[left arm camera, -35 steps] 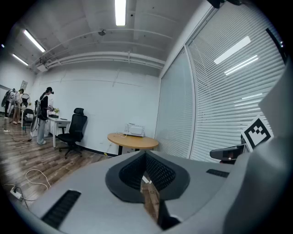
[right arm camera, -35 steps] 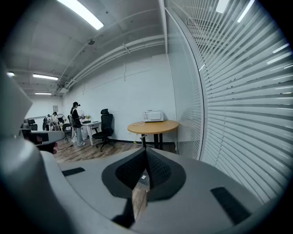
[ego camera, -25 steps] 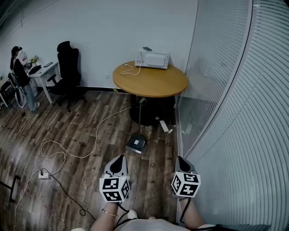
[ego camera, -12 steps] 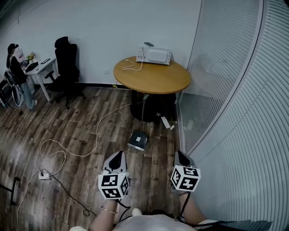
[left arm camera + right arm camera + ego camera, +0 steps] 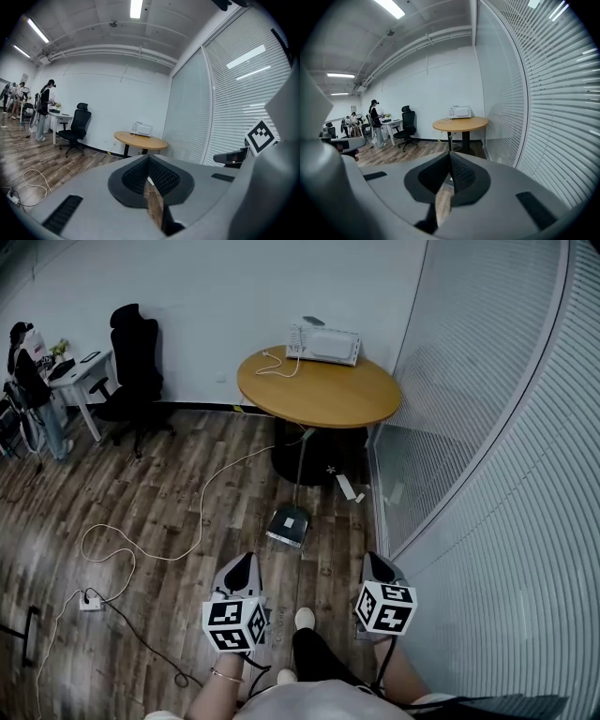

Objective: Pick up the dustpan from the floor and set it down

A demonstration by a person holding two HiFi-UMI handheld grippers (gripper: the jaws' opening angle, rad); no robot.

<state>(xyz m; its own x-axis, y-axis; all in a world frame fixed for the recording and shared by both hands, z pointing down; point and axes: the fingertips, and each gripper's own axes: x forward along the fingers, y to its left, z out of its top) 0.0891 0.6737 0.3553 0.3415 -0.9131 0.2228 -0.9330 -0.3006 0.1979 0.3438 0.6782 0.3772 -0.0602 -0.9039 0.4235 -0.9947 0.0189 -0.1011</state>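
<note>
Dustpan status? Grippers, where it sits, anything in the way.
Left gripper and right gripper both shut, empty. Dustpan on the floor ahead, untouched, handle toward the round table. White cable lies off to its left, not across the approach.

- round wooden counter (image 5: 319,395), well ahead of the left tool (image 5: 244,566), carrying a white appliance (image 5: 323,341)
- black office chair (image 5: 131,362), far ahead and leftward
- white cable (image 5: 202,512) and power strip (image 5: 91,604) on the floor (image 5: 141,484), to its left
</note>
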